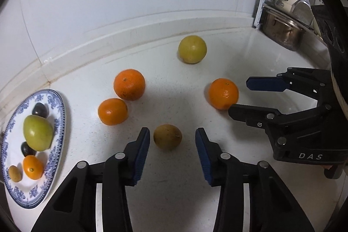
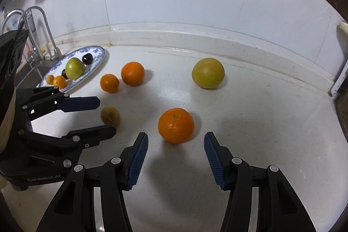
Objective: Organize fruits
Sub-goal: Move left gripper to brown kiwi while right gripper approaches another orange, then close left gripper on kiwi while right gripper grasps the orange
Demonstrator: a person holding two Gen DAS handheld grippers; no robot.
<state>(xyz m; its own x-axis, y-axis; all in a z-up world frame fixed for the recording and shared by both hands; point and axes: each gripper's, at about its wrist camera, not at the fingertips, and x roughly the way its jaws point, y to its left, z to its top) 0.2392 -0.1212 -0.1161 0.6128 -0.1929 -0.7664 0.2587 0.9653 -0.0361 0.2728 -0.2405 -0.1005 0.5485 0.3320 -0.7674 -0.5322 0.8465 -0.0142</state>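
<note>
- The left gripper [image 1: 172, 138] has its jaws spread either side of a small brownish-yellow fruit [image 1: 167, 137] at lower centre of the left wrist view; the blue pads stand clear of the skin on both sides, so nothing is pinched yet.
- The right gripper [image 2: 176, 139] is likewise spread, an orange [image 2: 176, 125] sitting just beyond its fingertips at the middle of the right wrist view, untouched.
- Both fruits rest on the white counter [image 2: 250, 134]. They look round, firm and fairly light; the small one's smooth skin may slip or roll if caught off-centre, so I judge the widest middle the place to close on.
- The orange's dimpled peel should give the ribbed pads good purchase, again across its equator with modest pressure.
- Further out lie two more oranges [image 1: 121, 97] at centre left and a large yellow-green citrus [image 1: 192, 49] near the back edge.
- The blue-patterned plate [image 1: 58, 105] at the left edge already holds several fruits.
</note>
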